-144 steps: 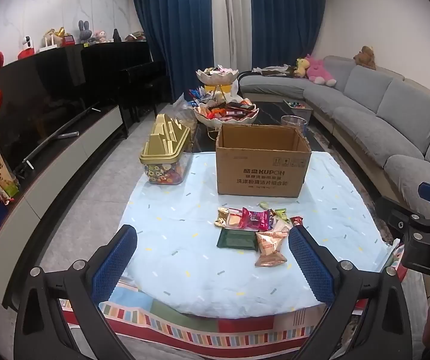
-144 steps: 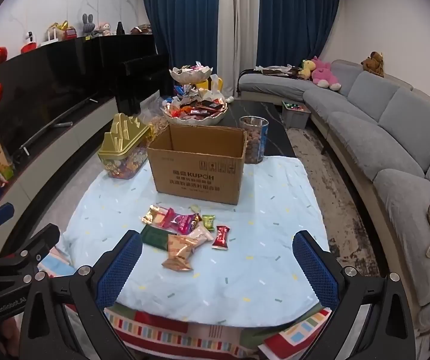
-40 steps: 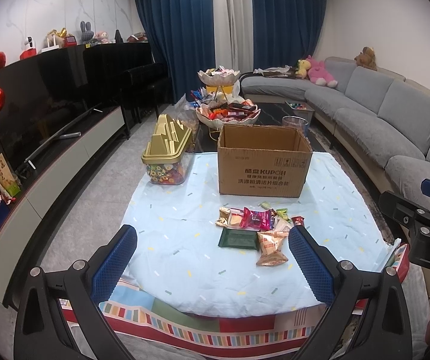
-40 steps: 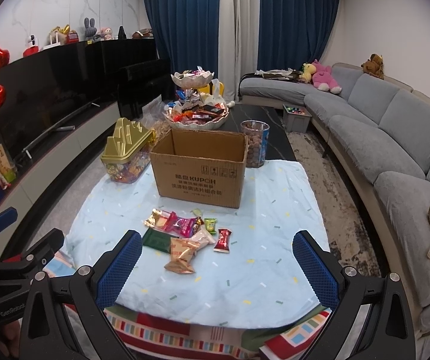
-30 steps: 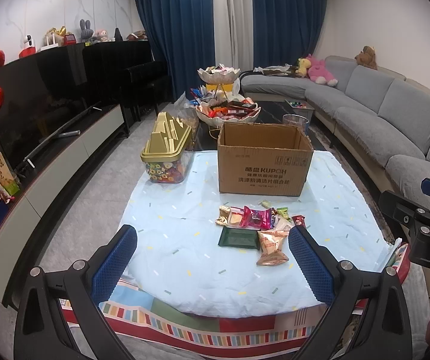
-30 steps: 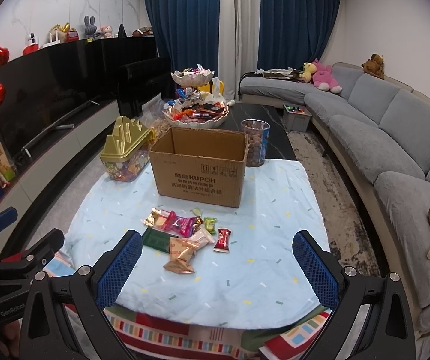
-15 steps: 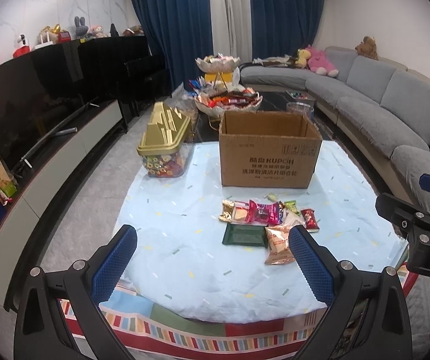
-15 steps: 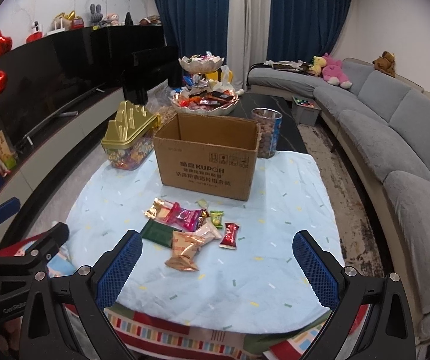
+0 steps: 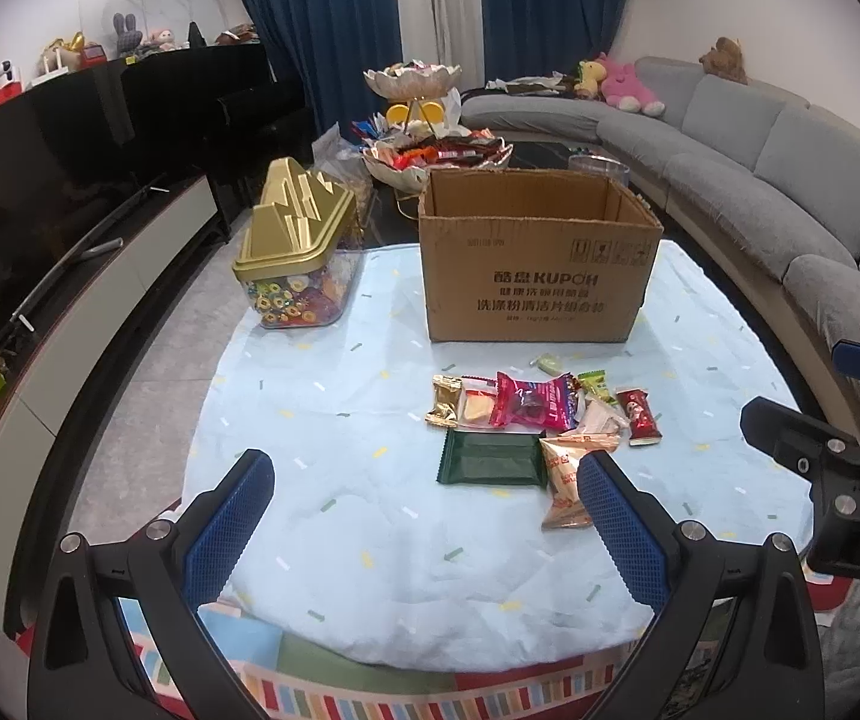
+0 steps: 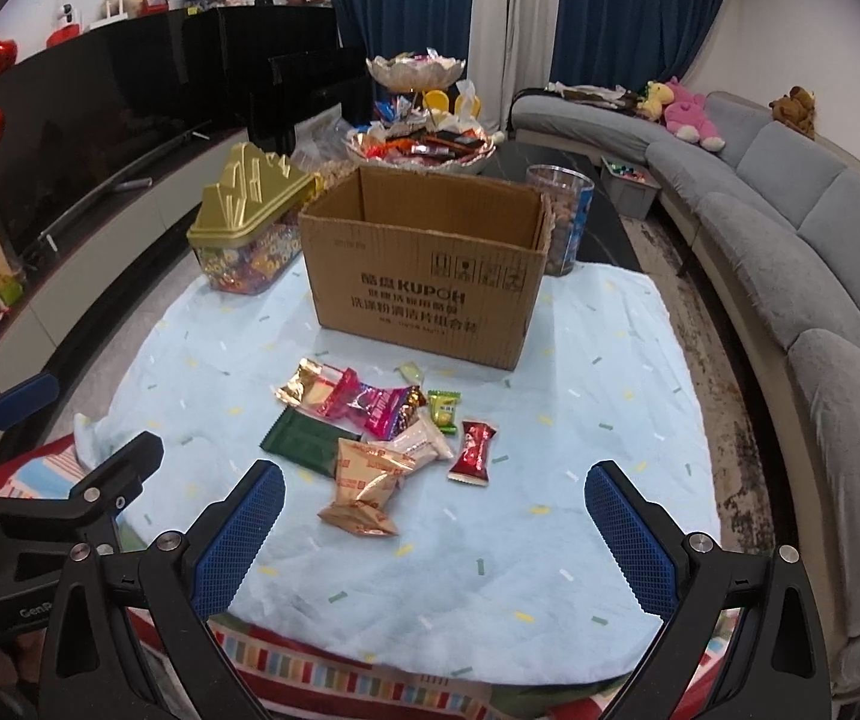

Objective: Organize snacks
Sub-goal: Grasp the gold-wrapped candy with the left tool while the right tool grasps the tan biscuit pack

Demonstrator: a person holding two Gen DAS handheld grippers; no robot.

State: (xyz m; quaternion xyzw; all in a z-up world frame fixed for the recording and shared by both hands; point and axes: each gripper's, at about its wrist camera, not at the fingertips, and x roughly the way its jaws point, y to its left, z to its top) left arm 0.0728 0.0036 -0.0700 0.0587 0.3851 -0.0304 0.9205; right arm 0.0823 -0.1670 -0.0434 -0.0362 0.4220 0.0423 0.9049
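Observation:
Several wrapped snacks lie in a loose pile on the light blue tablecloth [image 9: 333,420]: a dark green packet [image 9: 491,457] [image 10: 308,441], an orange-tan packet [image 9: 568,480] [image 10: 366,486], a pink packet [image 9: 535,402] [image 10: 378,405], a red candy [image 9: 640,417] [image 10: 473,444]. An open cardboard box [image 9: 538,264] [image 10: 423,276] stands behind them. My left gripper [image 9: 423,510] is open and empty, just short of the pile. My right gripper [image 10: 433,519] is open and empty, in front of the pile.
A clear candy jar with a gold lid [image 9: 297,252] [image 10: 249,228] stands left of the box. A tiered dish of sweets [image 10: 420,144] and a clear canister [image 10: 568,228] stand behind it. A grey sofa [image 10: 790,252] runs along the right, a TV unit [image 9: 69,240] along the left.
Both grippers have moved forward and tilted down toward the table; the snack pile and box now look larger and nearer. Both stay open and empty.

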